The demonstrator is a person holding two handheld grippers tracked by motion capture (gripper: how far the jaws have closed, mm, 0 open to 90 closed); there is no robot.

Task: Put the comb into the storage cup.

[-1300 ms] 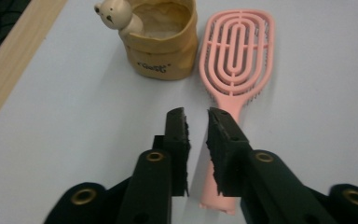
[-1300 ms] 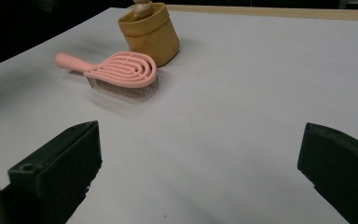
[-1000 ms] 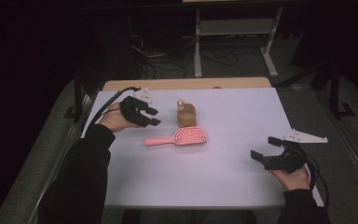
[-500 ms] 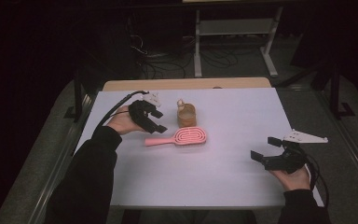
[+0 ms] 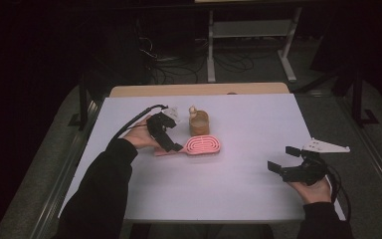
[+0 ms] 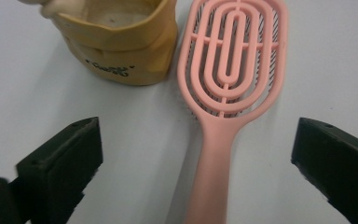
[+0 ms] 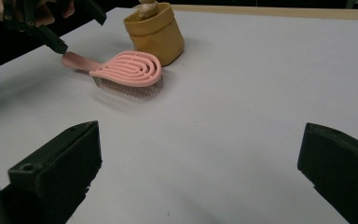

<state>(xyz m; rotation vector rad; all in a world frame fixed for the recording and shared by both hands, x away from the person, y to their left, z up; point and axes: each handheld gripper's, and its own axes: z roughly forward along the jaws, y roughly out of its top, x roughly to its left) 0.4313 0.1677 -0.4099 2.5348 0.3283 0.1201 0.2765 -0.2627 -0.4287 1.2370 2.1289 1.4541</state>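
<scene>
The pink brush [image 5: 199, 146] lies flat on the white table [image 5: 243, 189], bristles down, its oval head to the right and its handle pointing left, a little left of the table's middle. Just behind the head, on the far side, stands a small tan pot [image 5: 198, 122] with something pale sticking out of its top; pot and brush head are very close, and whether they touch cannot be told. The left gripper [image 5: 170, 144] is down over the handle end of the brush. Its jaws have just been opening and now stand wide, one on each side of the handle with a clear gap both ways, so the pads do not press on it. In the left gripper view the handle [image 6: 214, 177] runs up the middle between the two black jaws to the head. The right gripper [image 5: 284, 159] rests near the right edge of the table, well apart from the brush, its jaws spread wide with only bare table between them.
</scene>
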